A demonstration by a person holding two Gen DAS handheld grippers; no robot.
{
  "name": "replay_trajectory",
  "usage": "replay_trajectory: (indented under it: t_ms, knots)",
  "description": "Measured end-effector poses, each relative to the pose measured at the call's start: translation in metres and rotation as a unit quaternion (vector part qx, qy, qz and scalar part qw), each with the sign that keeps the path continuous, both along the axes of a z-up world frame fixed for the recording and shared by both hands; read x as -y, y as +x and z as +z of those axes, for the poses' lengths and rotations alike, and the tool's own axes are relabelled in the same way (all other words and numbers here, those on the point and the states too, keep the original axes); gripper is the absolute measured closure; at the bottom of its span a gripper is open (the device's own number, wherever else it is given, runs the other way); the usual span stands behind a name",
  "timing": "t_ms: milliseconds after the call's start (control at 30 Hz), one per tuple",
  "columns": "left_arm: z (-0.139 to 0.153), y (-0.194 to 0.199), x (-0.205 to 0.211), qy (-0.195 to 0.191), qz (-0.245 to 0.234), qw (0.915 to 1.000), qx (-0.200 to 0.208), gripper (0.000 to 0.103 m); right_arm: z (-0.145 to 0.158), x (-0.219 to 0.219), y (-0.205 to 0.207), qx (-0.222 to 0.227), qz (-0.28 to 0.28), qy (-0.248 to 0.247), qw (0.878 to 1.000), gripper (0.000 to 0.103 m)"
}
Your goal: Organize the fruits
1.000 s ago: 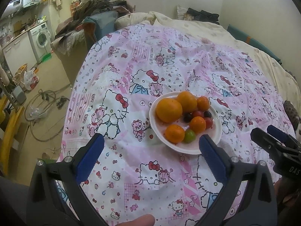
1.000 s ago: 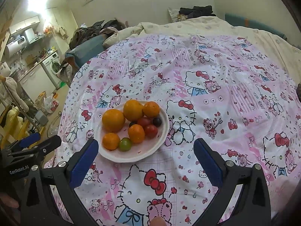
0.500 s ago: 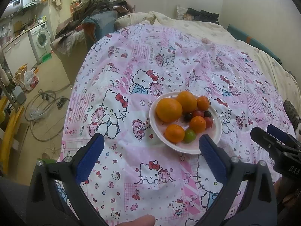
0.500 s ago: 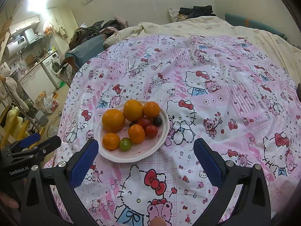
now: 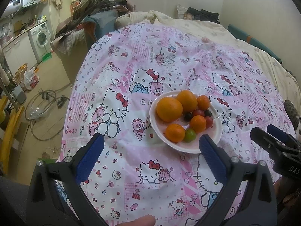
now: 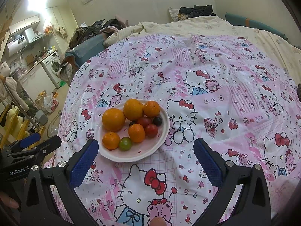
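A white plate sits on a pink cartoon-print sheet. It holds two large oranges, three small tangerines, red cherry tomatoes, dark grapes and a green fruit. My left gripper is open and empty, just short of the plate. My right gripper is open and empty, its left finger beside the plate. Each gripper shows at the edge of the other view, the right one and the left one.
The sheet covers a bed with a cream duvet behind. The bed's left edge drops to a floor with cables, bags and a washing machine. Piled clothes lie at the back left.
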State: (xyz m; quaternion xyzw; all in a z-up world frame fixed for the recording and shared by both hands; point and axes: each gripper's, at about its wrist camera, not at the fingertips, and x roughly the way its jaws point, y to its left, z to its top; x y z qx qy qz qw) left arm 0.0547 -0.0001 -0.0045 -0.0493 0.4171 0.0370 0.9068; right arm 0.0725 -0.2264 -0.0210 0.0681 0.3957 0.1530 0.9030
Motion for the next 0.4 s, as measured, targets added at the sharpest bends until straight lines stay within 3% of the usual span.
replay_trajectory:
  t_ms: [400]
  knots:
    - [-0.0047,-0.0038,-0.0027,0.002,0.002,1.0,-0.002,0.003,-0.0004,-0.0008,-0.0001,0.001,0.001,-0.001,1.0,0.0]
